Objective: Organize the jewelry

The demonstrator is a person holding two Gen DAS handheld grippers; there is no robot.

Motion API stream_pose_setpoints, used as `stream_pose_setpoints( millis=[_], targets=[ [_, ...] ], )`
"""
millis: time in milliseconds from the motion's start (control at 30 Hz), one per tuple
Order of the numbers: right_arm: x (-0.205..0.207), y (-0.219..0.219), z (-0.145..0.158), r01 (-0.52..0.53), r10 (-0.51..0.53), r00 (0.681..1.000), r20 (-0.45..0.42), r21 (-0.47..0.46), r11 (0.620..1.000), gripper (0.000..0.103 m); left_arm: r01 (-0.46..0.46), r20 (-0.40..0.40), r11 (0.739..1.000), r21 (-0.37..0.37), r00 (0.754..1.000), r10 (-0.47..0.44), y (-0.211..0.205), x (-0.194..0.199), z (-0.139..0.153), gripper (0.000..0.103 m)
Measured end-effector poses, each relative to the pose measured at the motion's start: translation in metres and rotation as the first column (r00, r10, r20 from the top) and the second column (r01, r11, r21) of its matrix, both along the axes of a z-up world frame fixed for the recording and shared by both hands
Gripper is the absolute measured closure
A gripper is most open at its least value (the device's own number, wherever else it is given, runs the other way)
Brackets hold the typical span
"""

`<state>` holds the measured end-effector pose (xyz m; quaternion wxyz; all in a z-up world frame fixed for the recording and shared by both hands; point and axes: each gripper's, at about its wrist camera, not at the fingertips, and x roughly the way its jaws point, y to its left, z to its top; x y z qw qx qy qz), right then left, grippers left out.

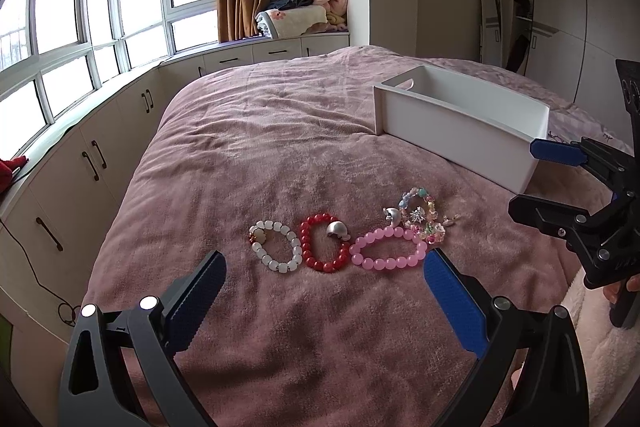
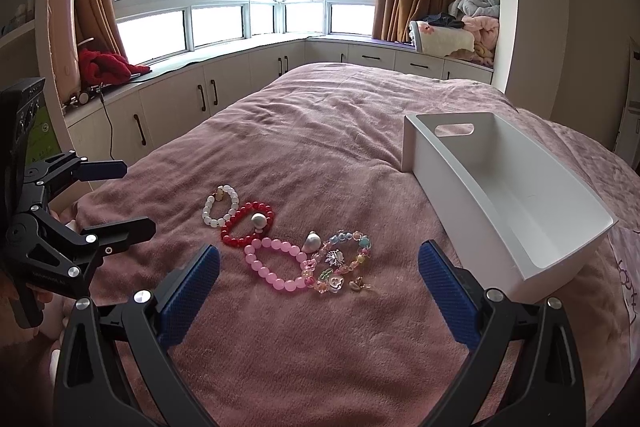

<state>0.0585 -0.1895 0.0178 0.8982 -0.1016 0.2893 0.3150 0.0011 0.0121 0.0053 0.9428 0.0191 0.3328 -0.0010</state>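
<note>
Several bead bracelets lie in a row on the pink bed cover: white [image 1: 275,246] [image 2: 219,206], red [image 1: 323,247] [image 2: 247,223], pink [image 1: 387,253] [image 2: 276,263] and a multicoloured charm one [image 1: 419,214] [image 2: 344,259]. Two silver shell pieces [image 1: 337,229] [image 2: 259,221] rest among them. A small gold piece [image 2: 357,283] lies beside the charm bracelet. An empty white bin [image 1: 460,119] [image 2: 508,203] stands to the right. My left gripper [image 1: 324,287] is open just before the bracelets. My right gripper [image 2: 320,281] is open over the pink and charm bracelets, holding nothing.
The bed cover [image 1: 280,131] stretches far behind the jewelry. White window-seat cabinets [image 2: 240,83] run along the left and back. Folded blankets [image 2: 464,23] sit on the seat. A wardrobe [image 1: 560,27] stands at the far right.
</note>
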Motion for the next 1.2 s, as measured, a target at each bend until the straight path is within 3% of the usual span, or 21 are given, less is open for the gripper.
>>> stream_pose_setpoints(
  millis=[1200],
  targets=[
    [0.0002, -0.0001, -0.0007, -0.002, 0.002, 1.000, -0.002, -0.001, 1.000, 0.005, 0.000, -0.004, 1.000, 0.005, 1.000, 0.000, 0.0003, 0.0007, 0.0016, 0.003]
  ],
)
